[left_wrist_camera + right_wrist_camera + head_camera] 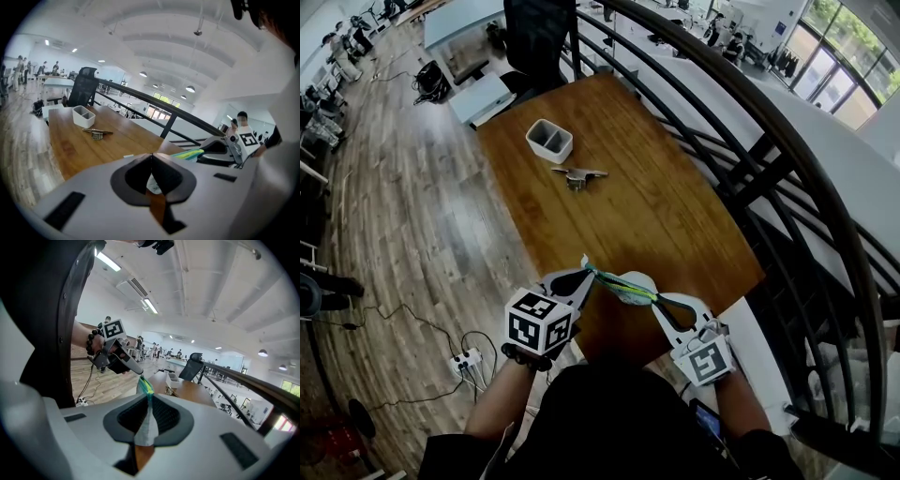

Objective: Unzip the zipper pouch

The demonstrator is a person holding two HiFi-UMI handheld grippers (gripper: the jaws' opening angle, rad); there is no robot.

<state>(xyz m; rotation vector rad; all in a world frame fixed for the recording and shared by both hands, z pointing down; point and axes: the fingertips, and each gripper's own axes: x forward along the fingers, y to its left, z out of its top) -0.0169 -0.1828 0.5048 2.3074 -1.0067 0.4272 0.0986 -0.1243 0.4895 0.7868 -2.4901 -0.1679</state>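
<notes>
Right gripper [660,301] clamped on zipper pouch [623,288] fabric. Left gripper [584,267] pinched shut on the pouch's other end. Only a pale scrap shows there; zipper pull indistinguishable.

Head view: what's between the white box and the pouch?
A small metal object lies near the white box; from it to the pouch the table is bare wood, as the head view shows.
</notes>
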